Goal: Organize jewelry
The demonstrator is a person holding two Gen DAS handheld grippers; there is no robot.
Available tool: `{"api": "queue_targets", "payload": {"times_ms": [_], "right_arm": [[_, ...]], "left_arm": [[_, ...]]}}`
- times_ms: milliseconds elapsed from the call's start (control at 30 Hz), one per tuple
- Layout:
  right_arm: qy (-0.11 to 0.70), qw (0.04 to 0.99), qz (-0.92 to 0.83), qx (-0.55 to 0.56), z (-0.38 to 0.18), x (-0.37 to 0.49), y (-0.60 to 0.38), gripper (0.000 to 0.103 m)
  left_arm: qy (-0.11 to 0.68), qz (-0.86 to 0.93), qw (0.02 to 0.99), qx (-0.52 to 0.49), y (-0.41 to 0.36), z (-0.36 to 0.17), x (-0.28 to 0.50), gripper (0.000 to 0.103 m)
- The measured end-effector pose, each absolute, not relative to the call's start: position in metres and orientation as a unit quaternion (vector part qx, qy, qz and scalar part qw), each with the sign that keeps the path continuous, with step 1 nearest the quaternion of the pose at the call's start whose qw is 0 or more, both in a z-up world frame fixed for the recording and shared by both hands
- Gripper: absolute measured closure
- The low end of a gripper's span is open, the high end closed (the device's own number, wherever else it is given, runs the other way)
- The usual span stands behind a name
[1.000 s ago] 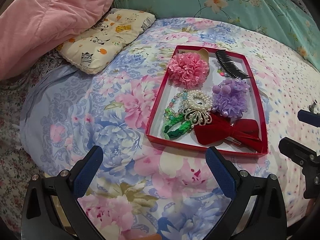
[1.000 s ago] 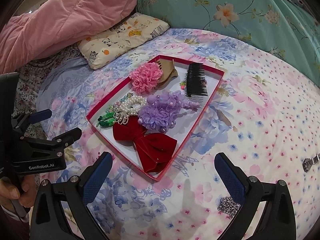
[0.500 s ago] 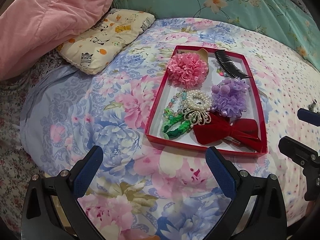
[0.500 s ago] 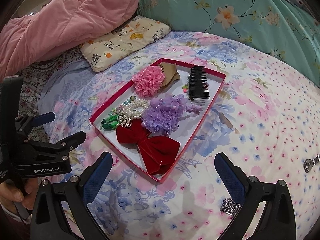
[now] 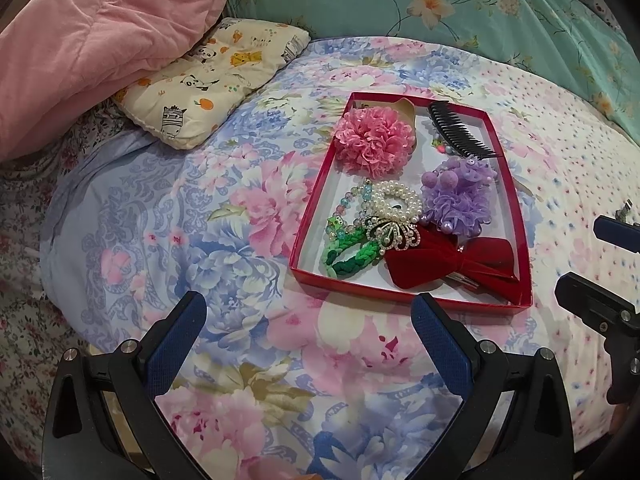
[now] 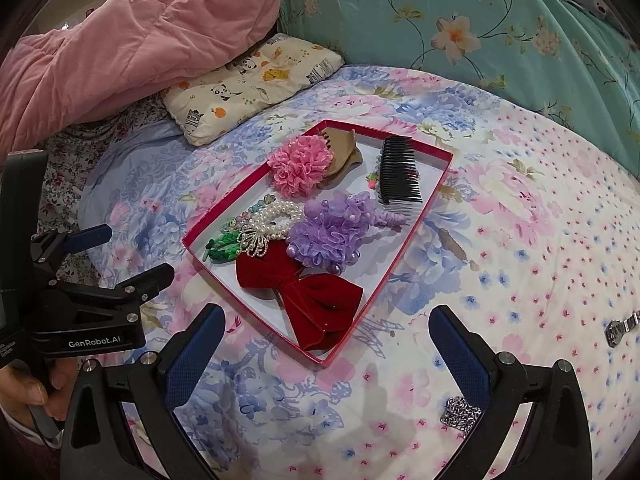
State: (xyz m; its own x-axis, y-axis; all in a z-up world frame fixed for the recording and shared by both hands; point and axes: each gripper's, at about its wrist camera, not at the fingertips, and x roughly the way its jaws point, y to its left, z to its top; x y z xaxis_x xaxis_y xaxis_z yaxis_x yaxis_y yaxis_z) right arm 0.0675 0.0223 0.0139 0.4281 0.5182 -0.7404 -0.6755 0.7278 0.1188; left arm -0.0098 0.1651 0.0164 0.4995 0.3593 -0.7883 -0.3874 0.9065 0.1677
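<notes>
A red tray point(image 5: 408, 293) point(image 6: 362, 308) lies on the floral bedspread. It holds a pink flower clip point(image 5: 374, 140), a purple flower clip point(image 5: 460, 196), a red velvet bow point(image 5: 452, 260) point(image 6: 308, 300), a pearl bracelet point(image 5: 396, 200), a green braided band point(image 5: 352, 254) and a black comb point(image 5: 460, 132) point(image 6: 400, 176). A silver chain point(image 6: 460, 414) and a silver watch point(image 6: 622, 328) lie loose on the bed at the right. My left gripper point(image 5: 308, 328) is open and empty in front of the tray. My right gripper point(image 6: 326, 340) is open and empty at the tray's near corner.
A pink quilt point(image 5: 92, 40) and a small cartoon-print pillow point(image 5: 212, 80) lie at the back left. A teal floral pillow point(image 6: 460, 20) runs along the back. The left gripper's body point(image 6: 80, 304) sits at the left in the right wrist view.
The right gripper has drifted right and a little back, so the tray sits further left and the chain nearer its right finger. The left gripper has barely moved.
</notes>
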Motion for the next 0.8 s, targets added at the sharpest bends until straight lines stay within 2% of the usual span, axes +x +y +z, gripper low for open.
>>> {"api": "queue_targets", "payload": {"times_ms": [800], "right_arm": [[0.398, 0.840, 0.357, -0.097, 0.0150, 0.0669, 0.0219, 0.000]], "left_arm": [[0.454, 0.216, 0.864, -0.017, 0.1654, 0.0153, -0.0109, 0.000]]}}
